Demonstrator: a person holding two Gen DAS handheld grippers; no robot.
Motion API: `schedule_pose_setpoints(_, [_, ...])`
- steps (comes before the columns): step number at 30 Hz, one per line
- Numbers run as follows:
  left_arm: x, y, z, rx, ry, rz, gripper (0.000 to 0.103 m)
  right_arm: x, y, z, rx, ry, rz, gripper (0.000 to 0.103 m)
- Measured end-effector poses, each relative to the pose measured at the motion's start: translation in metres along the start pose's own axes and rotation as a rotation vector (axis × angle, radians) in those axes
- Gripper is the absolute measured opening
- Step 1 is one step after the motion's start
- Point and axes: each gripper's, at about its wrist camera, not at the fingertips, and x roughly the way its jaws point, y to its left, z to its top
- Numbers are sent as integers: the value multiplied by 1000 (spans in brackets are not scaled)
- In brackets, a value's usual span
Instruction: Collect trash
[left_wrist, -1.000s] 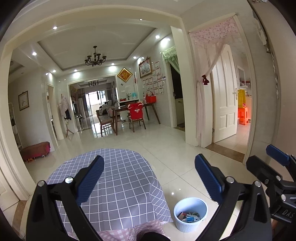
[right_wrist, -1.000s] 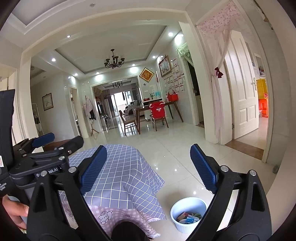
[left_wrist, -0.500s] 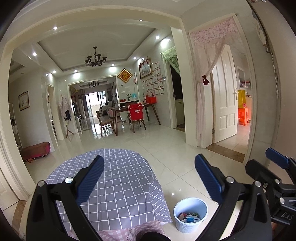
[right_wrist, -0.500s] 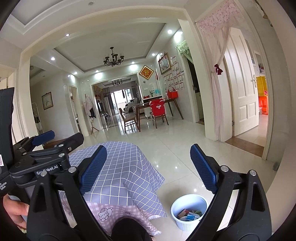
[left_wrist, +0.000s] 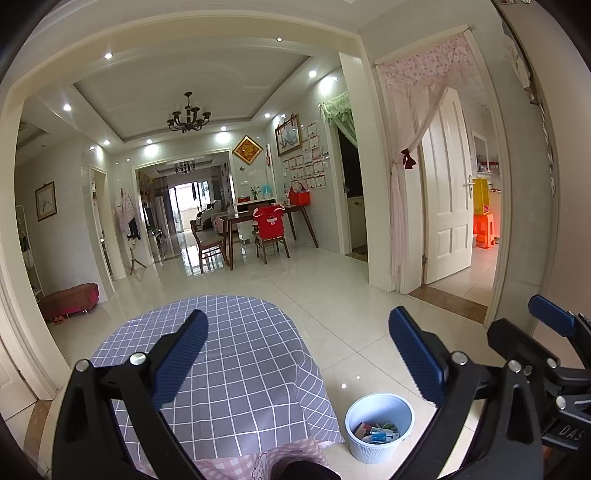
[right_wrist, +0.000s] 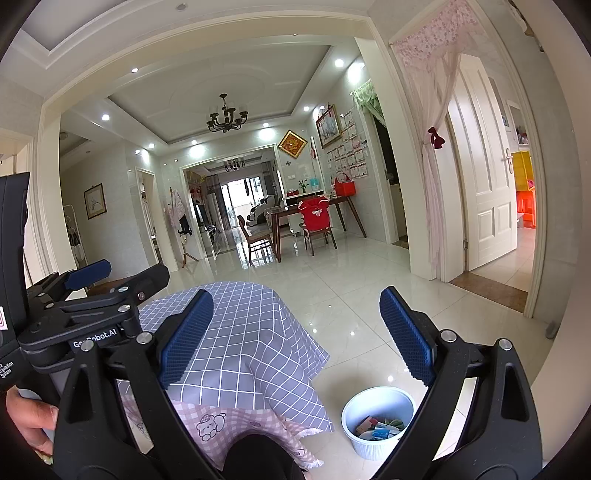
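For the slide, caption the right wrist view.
Open right tool above the checked tablecloth, white bin of trash on the tiled floor beside it.

Glossy tiled floor (left_wrist: 303, 284), chandelier (left_wrist: 188, 118) overhead

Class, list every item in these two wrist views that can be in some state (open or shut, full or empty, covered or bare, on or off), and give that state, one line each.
left gripper: open, holding nothing
right gripper: open, holding nothing
white bin: upright on the floor, some trash inside
round table: covered by a checked cloth
white door: open
chandelier: cannot tell if lit
ceiling spotlights: on
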Motion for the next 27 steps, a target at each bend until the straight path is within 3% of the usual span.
schedule_pose_setpoints(27, [3,-3,-7,8,3,-12,97,4,-2,0,2,2,1,91])
